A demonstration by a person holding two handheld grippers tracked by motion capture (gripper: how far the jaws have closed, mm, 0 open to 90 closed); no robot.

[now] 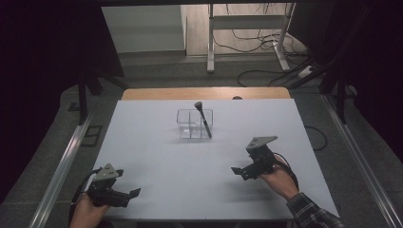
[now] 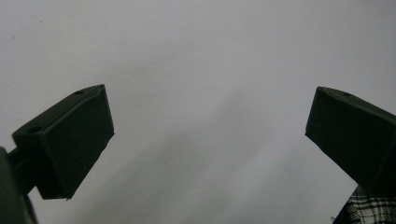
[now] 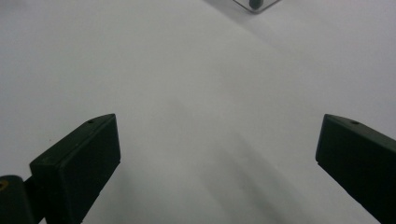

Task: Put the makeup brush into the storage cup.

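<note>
Clear plastic makes the one organizer box (image 1: 195, 124) on the white table (image 1: 157, 156); it has four compartments, and one black brush (image 1: 203, 118) stands tilted in the compartment nearest the right gripper, with the bristles up. I count two grippers and two hands. The left gripper (image 1: 134, 193) is low over the table near the person's edge, held by the left hand (image 1: 88, 209), and its jaws point toward the other gripper. In the left gripper view its jaws stand wide apart with nothing between them (image 2: 208, 126). The right gripper (image 1: 235, 170) is held by the right hand (image 1: 279, 179), with a plaid sleeve (image 1: 311, 213) behind it. Its jaws are also spread wide and empty (image 3: 219, 140). The box lies ahead of the right gripper, well apart from it, and further still from the left one.
</note>
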